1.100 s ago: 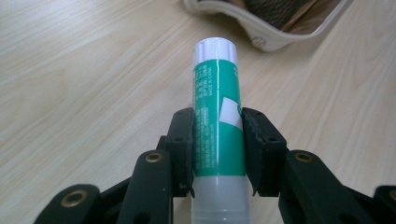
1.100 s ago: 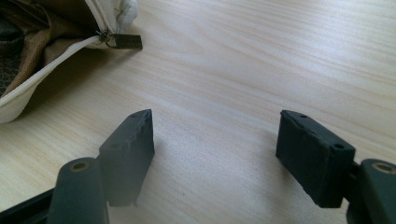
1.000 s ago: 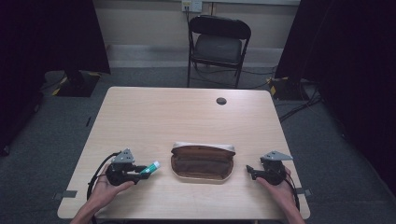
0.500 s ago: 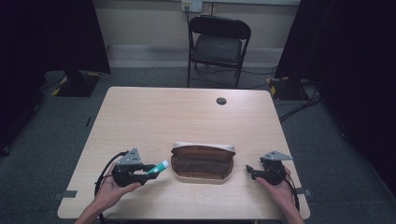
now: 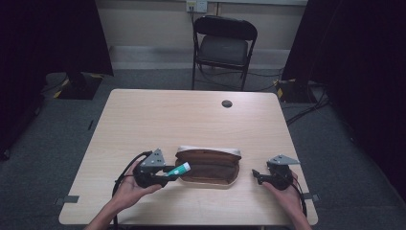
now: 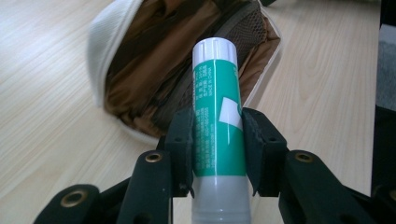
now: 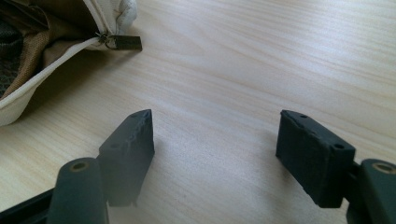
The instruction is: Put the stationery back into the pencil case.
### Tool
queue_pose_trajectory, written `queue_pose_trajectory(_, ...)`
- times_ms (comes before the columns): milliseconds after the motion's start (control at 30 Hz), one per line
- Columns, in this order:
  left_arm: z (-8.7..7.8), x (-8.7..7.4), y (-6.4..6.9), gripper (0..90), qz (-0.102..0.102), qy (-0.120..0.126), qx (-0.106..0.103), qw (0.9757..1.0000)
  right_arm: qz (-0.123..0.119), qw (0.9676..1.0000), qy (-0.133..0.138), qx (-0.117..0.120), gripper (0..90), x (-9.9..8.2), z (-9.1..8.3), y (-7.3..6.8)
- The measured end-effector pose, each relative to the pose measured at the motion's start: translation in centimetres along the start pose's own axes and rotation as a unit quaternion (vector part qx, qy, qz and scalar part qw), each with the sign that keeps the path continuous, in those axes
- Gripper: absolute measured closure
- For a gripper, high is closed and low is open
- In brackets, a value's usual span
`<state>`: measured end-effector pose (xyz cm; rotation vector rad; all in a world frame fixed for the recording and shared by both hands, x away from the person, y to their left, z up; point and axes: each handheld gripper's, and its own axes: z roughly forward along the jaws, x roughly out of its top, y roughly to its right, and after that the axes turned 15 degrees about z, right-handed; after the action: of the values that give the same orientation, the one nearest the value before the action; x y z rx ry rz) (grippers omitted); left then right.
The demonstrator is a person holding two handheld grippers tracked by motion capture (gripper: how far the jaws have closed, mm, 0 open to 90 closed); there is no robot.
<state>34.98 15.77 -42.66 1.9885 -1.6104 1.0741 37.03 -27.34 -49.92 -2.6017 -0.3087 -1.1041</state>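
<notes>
A: While the left gripper (image 5: 165, 174) sits at the table's near left, what does it carry?

B: A green-and-white tube (image 6: 218, 121), clamped across its lower half between both pads (image 6: 182, 149). Jaws closed onto it, gap no wider than the tube. The grip sits low on the body, so most of the length is free ahead of the jaws; likely so the free end can go in first.

A: Long axis?

B: Runs straight out along the gripper's line. White rounded end leads, pointing at the open pouch (image 5: 208, 165). In the high view the tube (image 5: 178, 168) lies near level, tip toward the table's right and just at the pouch's left rim. Not inside yet, by the look of it.

A: The pouch?

B: Centre, near edge of the table (image 5: 143, 120). Unzipped, brown lining (image 6: 154, 79) showing, cream rim folded back, mouth facing up. Lies lengthwise left to right, so the tube's axis roughly matches its length. Judged a good line for sliding in.

A: Further right?

B: Right gripper (image 5: 258, 175) rests on the table just beyond the pouch's right end, apart from it. Jaws spread wide, nothing between them but bare wood. Zip pull (image 7: 123, 42) lies ahead of it; probably parked there to steady or close the pouch.
</notes>
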Motion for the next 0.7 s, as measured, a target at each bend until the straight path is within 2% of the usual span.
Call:
queue_pose_trajectory(100, 0.8, 1.1, -0.3, 65.8, 0.003, -0.003, -0.006, 1.0000, 0.000, 1.0000, 0.000, 0.000, 26.8, 0.0, 0.0, 0.0)
queue_pose_trajectory(167, 1.3, 1.3, -0.7, 65.8, -0.002, 0.000, -0.013, 0.9999, 0.000, 1.0000, 0.000, 0.000, 26.8, 0.0, 0.0, 0.0)
queue_pose_trajectory(233, 1.9, 1.6, -1.0, 65.8, 0.003, -0.016, -0.009, 0.9998, 0.000, 1.0000, 0.000, 0.000, 26.8, 0.0, 0.0, 0.0)
queue_pose_trajectory(267, 2.2, 1.7, -1.0, 65.8, 0.000, -0.010, -0.008, 0.9999, 0.000, 1.0000, 0.000, 0.000, 26.8, 0.0, 0.0, 0.0)
queue_pose_trajectory(367, 2.5, 2.2, -1.2, 65.8, 0.007, -0.017, -0.008, 0.9998, 0.000, 1.0000, 0.000, 0.000, 26.8, 0.0, 0.0, 0.0)
queue_pose_trajectory(467, 3.1, 2.5, -1.7, 65.8, 0.001, -0.014, -0.011, 0.9998, 0.000, 1.0000, 0.000, 0.000, 26.8, 0.0, 0.0, 0.0)
queue_pose_trajectory(533, 3.8, 2.6, -1.7, 65.8, 0.004, -0.021, -0.012, 0.9997, 0.000, 1.0000, 0.000, 0.000, 26.8, 0.0, 0.0, 0.0)
queue_pose_trajectory(633, 5.0, 2.8, -1.6, 65.7, -0.001, -0.024, -0.022, 0.9995, 0.000, 1.0000, 0.000, 0.000, 26.8, 0.0, 0.0, 0.0)
queue_pose_trajectory(667, 5.4, 2.9, -1.6, 65.8, 0.003, -0.020, -0.024, 0.9995, 0.000, 1.0000, 0.000, 0.000, 26.8, 0.0, 0.0, 0.0)
queue_pose_trajectory(700, 5.8, 3.1, -1.5, 65.7, 0.007, -0.027, -0.025, 0.9993, 0.000, 1.0000, 0.000, 0.000, 26.8, 0.0, 0.0, 0.0)
